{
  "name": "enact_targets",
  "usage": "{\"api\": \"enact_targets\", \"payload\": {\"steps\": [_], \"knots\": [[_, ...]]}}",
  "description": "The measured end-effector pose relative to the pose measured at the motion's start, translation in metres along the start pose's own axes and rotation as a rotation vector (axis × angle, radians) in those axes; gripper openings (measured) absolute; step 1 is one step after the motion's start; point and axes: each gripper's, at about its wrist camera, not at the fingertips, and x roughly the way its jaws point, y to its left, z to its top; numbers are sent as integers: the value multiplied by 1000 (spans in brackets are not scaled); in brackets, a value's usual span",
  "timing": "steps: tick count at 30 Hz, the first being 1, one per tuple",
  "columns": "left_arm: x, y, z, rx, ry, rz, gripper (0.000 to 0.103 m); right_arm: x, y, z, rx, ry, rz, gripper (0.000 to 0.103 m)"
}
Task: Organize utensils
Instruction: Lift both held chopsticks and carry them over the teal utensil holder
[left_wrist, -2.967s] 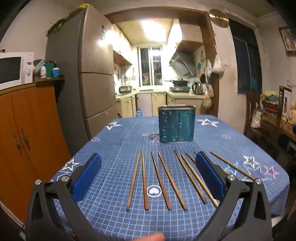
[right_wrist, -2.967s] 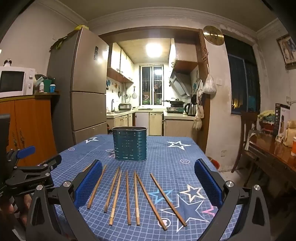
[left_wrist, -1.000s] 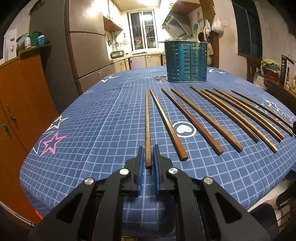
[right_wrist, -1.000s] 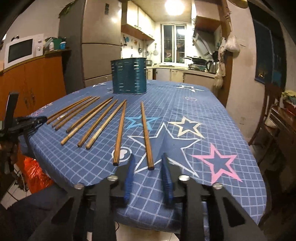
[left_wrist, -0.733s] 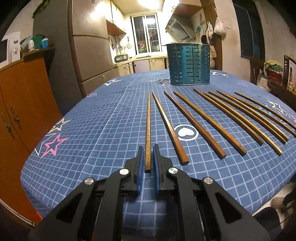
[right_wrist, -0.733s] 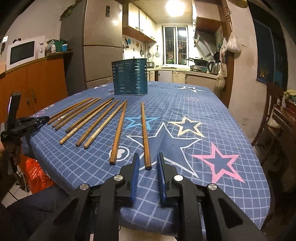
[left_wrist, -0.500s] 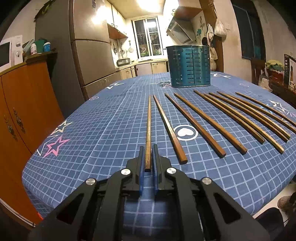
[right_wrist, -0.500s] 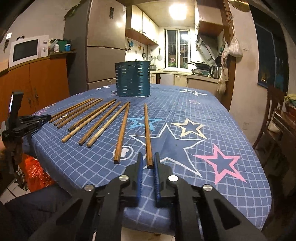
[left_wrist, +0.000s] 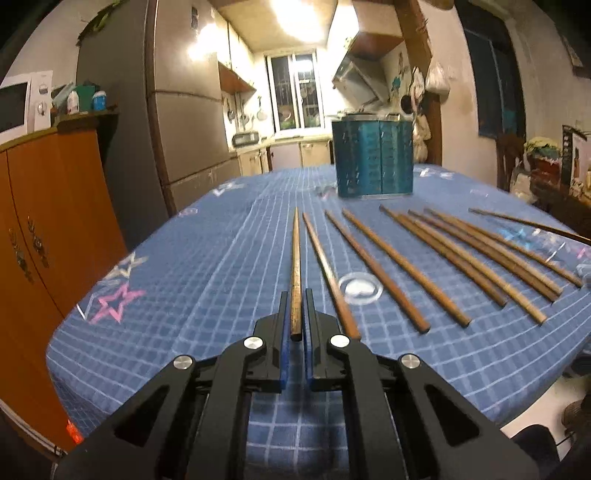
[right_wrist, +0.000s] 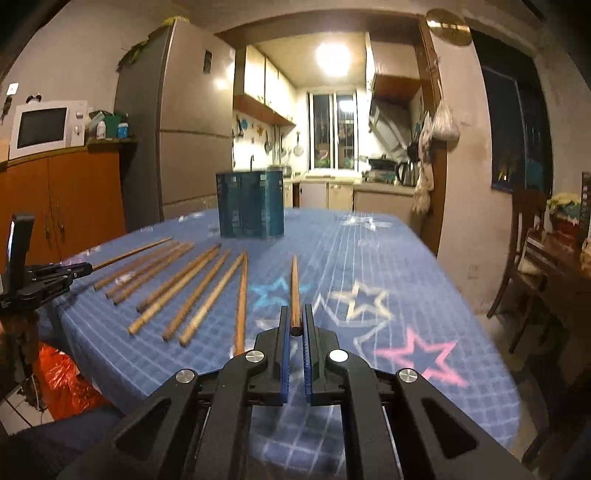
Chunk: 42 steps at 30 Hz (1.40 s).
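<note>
My left gripper (left_wrist: 295, 299) is shut on the near end of a wooden chopstick (left_wrist: 296, 254), which points forward and is raised off the blue tablecloth (left_wrist: 207, 266). My right gripper (right_wrist: 294, 314) is shut on another wooden chopstick (right_wrist: 294, 284), also lifted and pointing forward. Several more chopsticks (left_wrist: 424, 258) lie in a row on the cloth, also seen in the right wrist view (right_wrist: 192, 284). A teal slotted utensil holder (left_wrist: 372, 158) stands upright at the far middle of the table (right_wrist: 250, 207). The left gripper shows at the left edge of the right wrist view (right_wrist: 86, 268).
An orange cabinet (left_wrist: 48, 206) with a microwave (right_wrist: 46, 127) stands left of the table beside a grey fridge (left_wrist: 184, 110). A wooden chair (right_wrist: 524, 236) and side table (right_wrist: 561, 266) stand to the right. The table's near edge (left_wrist: 443, 398) lies just below both grippers.
Both grippers have risen and tilted up, lifting their chopsticks off the cloth. The right gripper had closed on its chopstick over the last second; the left was shut throughout.
</note>
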Motion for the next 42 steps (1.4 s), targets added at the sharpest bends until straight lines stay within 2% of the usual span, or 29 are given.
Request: {"api": "enact_targets", "payload": {"steps": [5, 10, 14, 16, 20, 28, 36, 42], "knots": [[-21, 12, 32, -12, -78, -21, 5, -14, 9, 42, -53, -80, 6, 7], [-37, 24, 91, 10, -184, -57, 5, -20, 18, 93, -119, -147, 25, 7], [-37, 22, 131, 79, -168, -122, 5, -16, 26, 140, -159, -183, 54, 7], [-36, 24, 149, 99, -145, -156, 5, -17, 31, 157, -180, -206, 59, 7], [-31, 27, 165, 118, -113, -183, 5, -16, 37, 175, -192, -223, 65, 7], [-17, 33, 195, 92, -78, -262, 5, 1, 28, 201, -122, -194, 106, 7], [-5, 20, 238, 62, -56, -350, 5, 31, 23, 253, -35, -100, 169, 7], [11, 9, 270, 46, -20, -374, 5, 59, 31, 301, -19, -10, 193, 7]]}}
